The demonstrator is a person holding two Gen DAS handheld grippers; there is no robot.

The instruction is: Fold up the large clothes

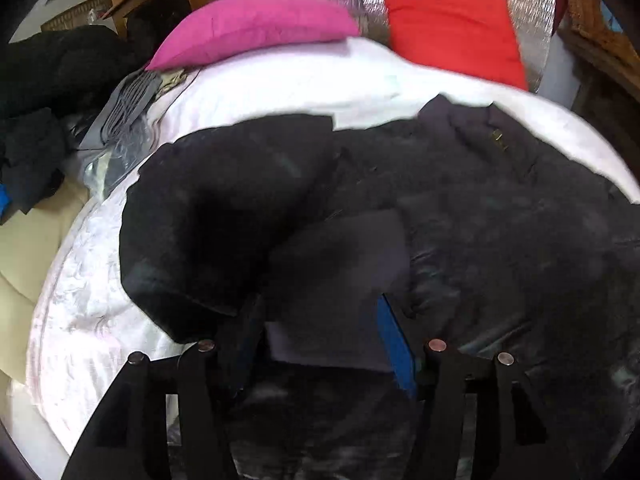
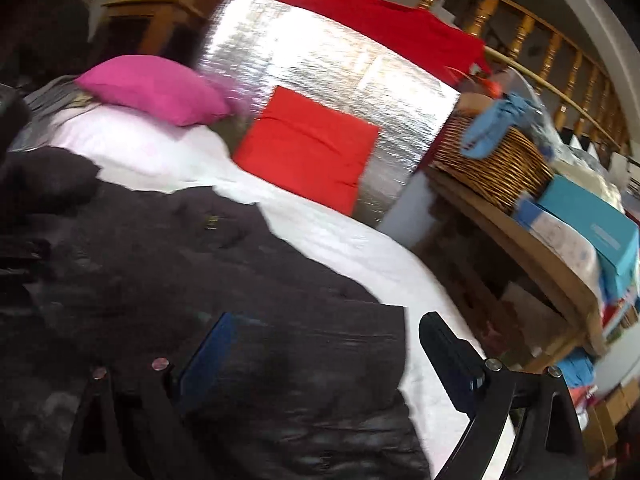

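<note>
A: Entry. Black jacket (image 1: 400,200) lies spread on the white bedspread (image 1: 260,88), collar end toward the red cushion (image 1: 452,24), one flap doubled over near the pink cushion (image 1: 256,24).

B: Left gripper (image 1: 324,324)?

A: Jaws partly apart, pointing down at the cloth. A fold of dark fabric sits between the fingers (image 1: 394,336); I cannot tell whether the pads press on it or merely straddle it.

B: Right gripper (image 2: 324,356)?

A: Jaws wide, nothing held. One finger (image 2: 208,356) sits over the jacket's near edge, the other over bare bedspread. Frame is smeared.

B: Risks from here?

A: Judgement only. If the left pads are loose, the doubled flap could spring back, since the padded fabric looks bulky and slick. The right jaws straddle the hem, so closing low might catch the bedspread with the jacket and drag both. The jacket's right edge lies near the mattress side; a hard pull that way could slide it off toward the wooden shelf (image 2: 520,248).
</note>
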